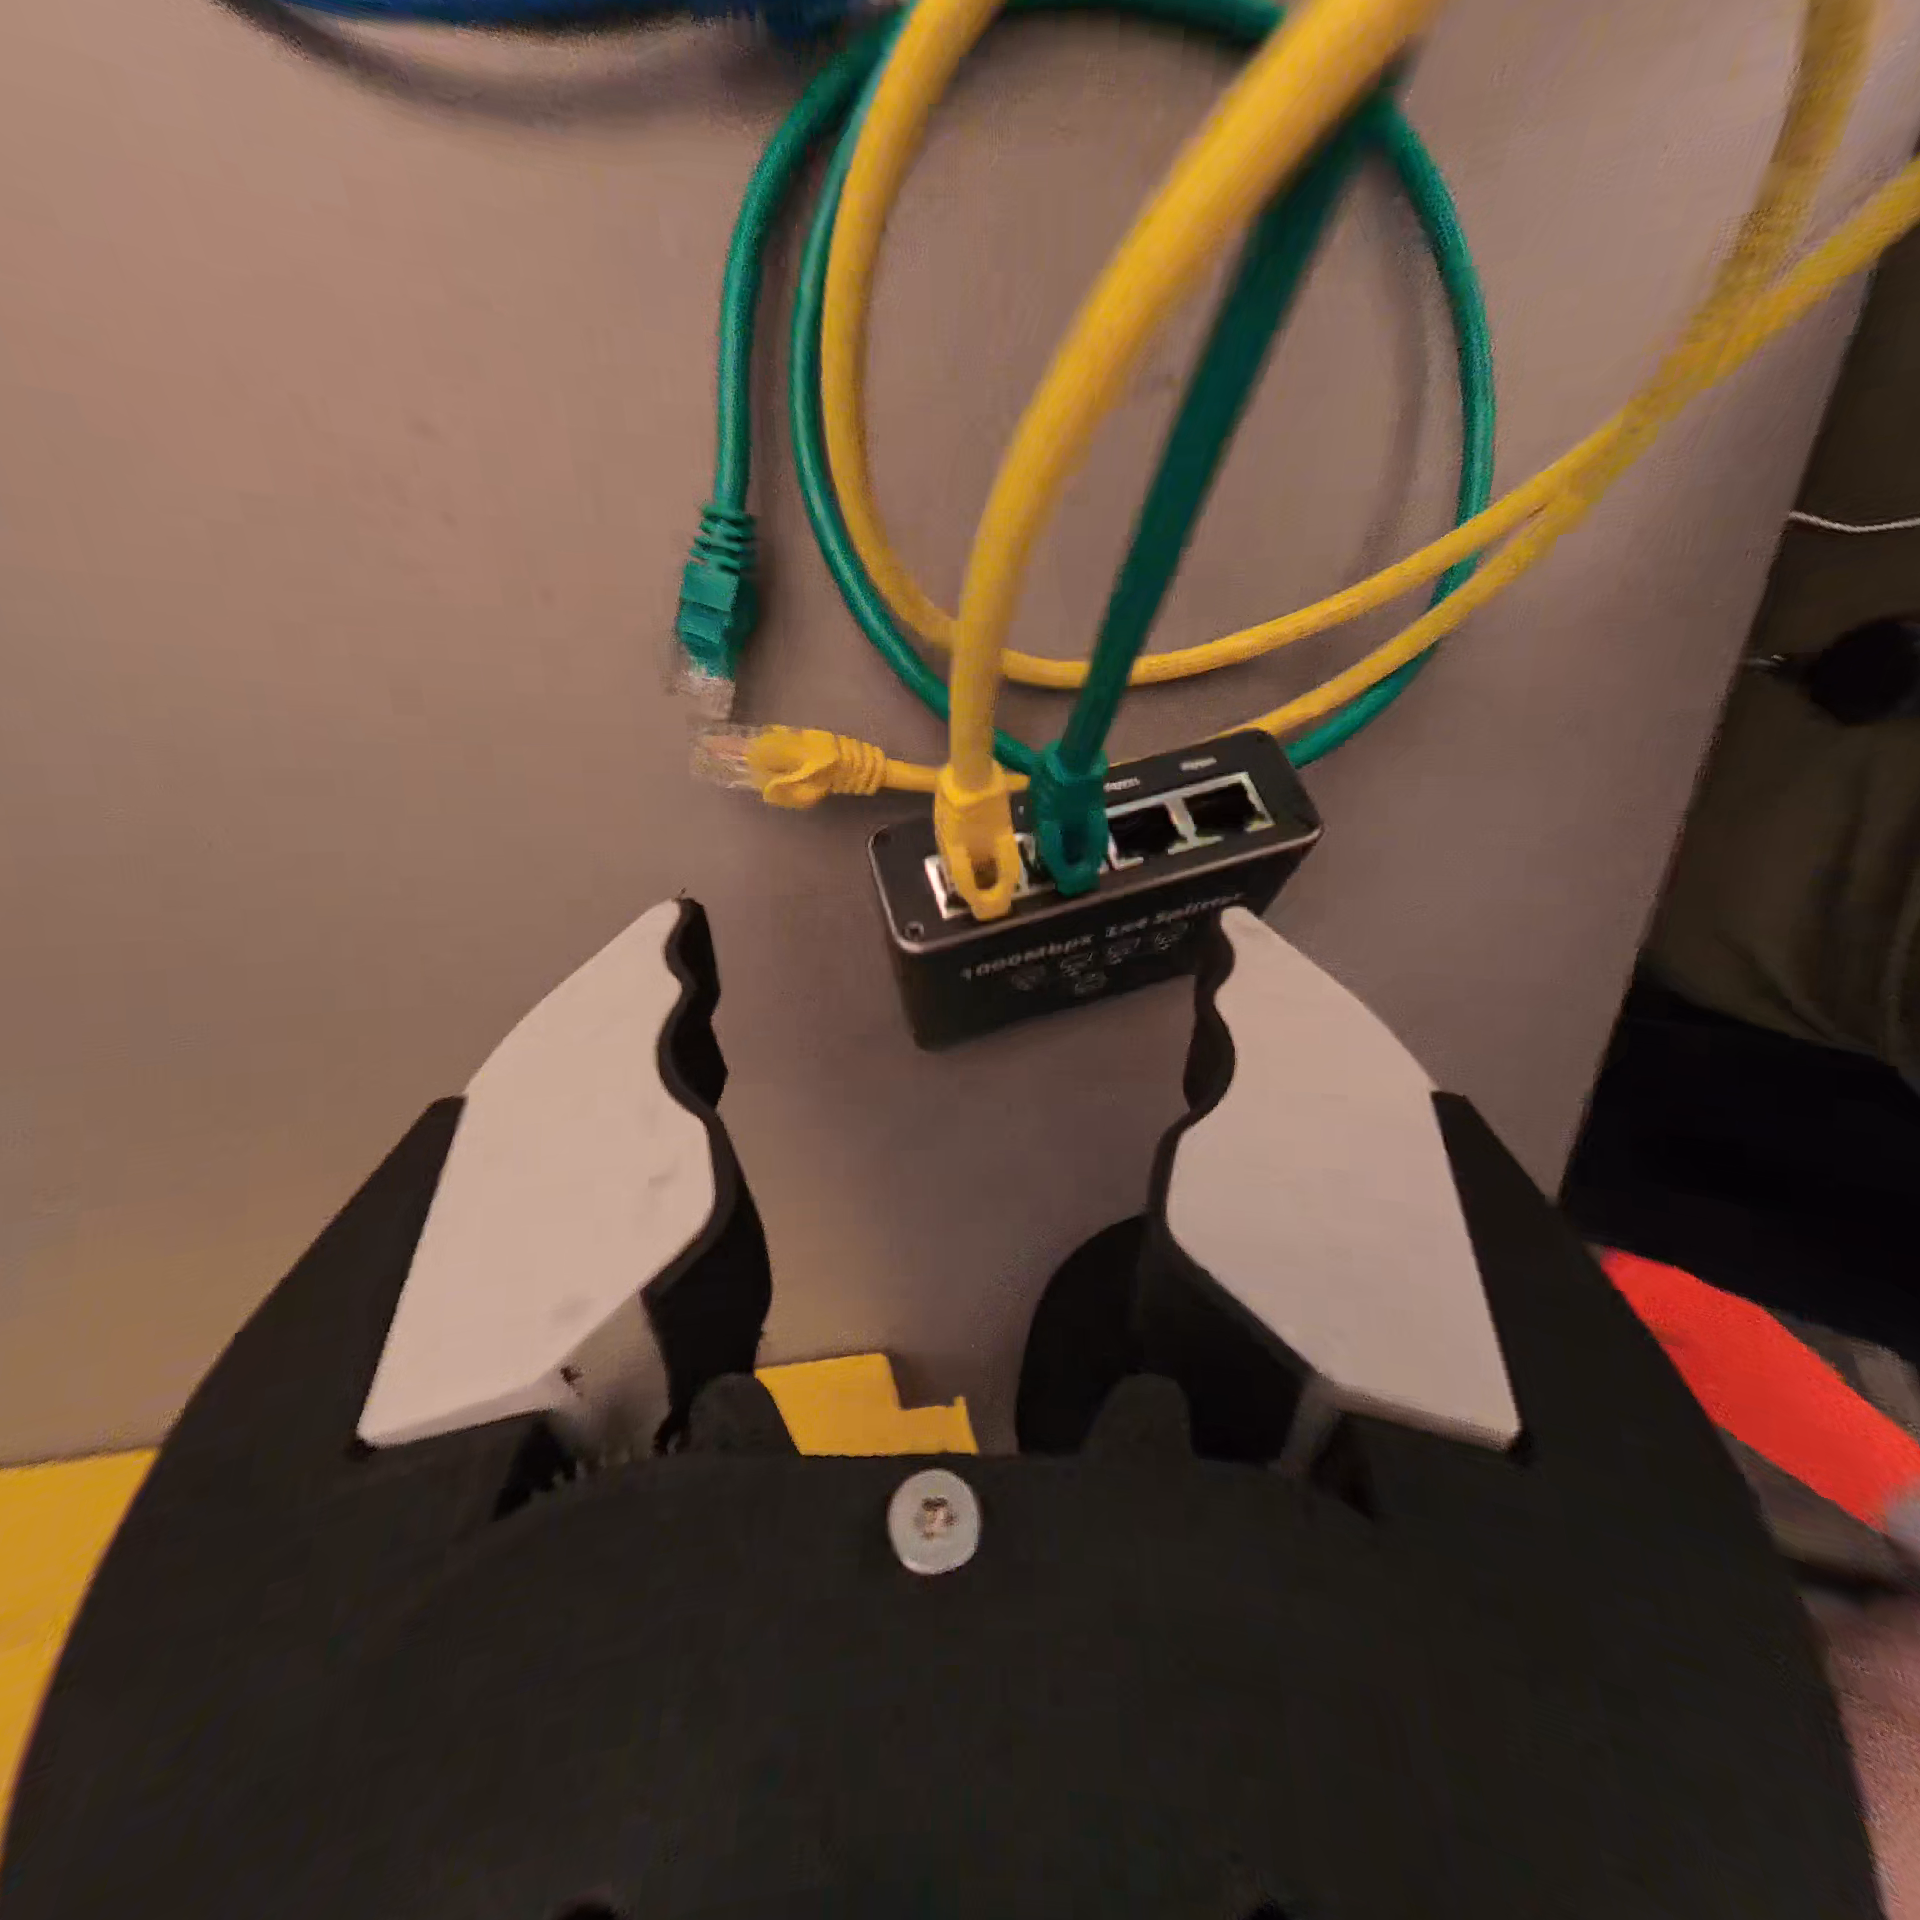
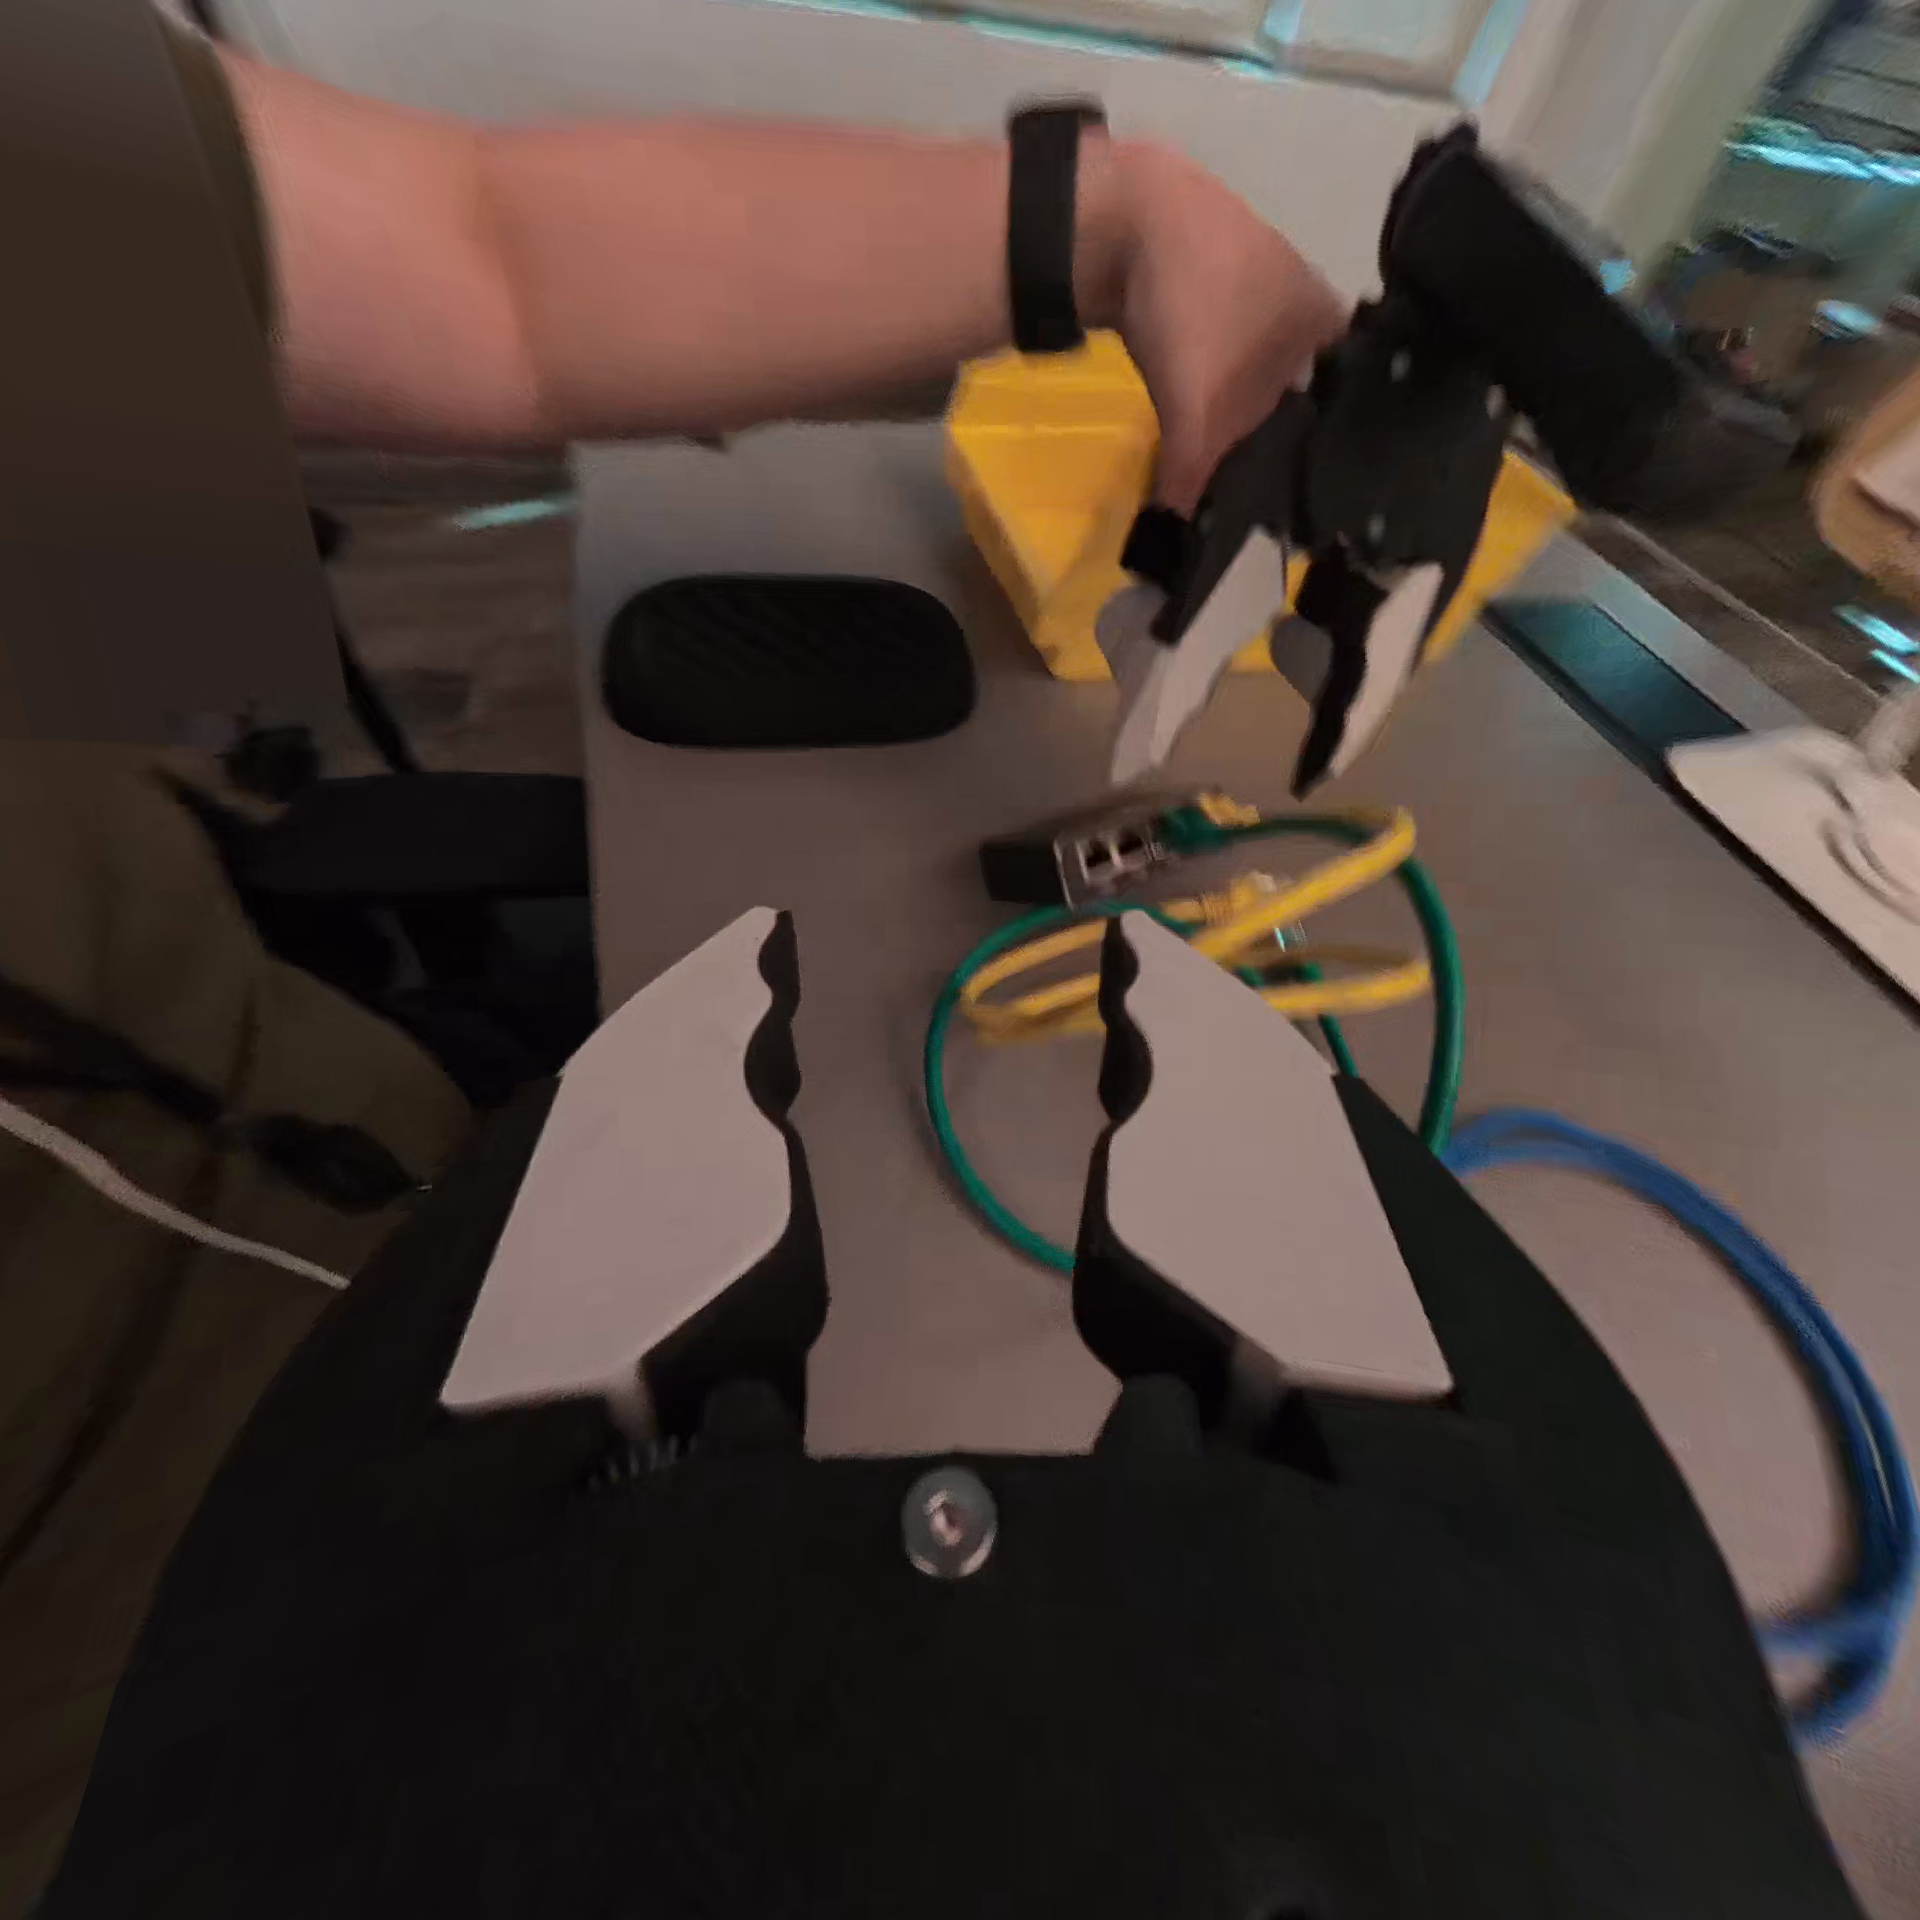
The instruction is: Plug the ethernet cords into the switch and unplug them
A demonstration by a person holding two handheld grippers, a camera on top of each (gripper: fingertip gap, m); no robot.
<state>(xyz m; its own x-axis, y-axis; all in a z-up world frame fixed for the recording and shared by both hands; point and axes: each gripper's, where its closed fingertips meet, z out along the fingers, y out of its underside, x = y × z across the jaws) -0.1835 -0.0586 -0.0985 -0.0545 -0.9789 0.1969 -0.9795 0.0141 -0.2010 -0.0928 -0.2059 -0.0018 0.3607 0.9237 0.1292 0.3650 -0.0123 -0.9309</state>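
Observation:
A small black switch (image 1: 1091, 894) lies on the grey table, ports facing up and away. A yellow cord's plug (image 1: 977, 847) and a green cord's plug (image 1: 1070, 831) sit in its two left ports; the two right ports are empty. A loose green plug (image 1: 712, 613) and a loose yellow plug (image 1: 779, 769) lie left of the switch. My left gripper (image 1: 961, 925) is open, just in front of the switch. My right gripper (image 2: 951, 935) is open and empty, above the green cord's loop (image 2: 1444, 966), short of the switch (image 2: 1081, 852). The left gripper (image 2: 1226, 769) also shows in the right wrist view, hovering over the switch.
A blue cord (image 2: 1766, 1351) lies coiled at the right of the table. A black oval pad (image 2: 790, 660) and a yellow block (image 2: 1049, 499) sit near the table's far end. A person's forearm (image 2: 623, 281) reaches across. A white board (image 2: 1808, 821) lies at the right.

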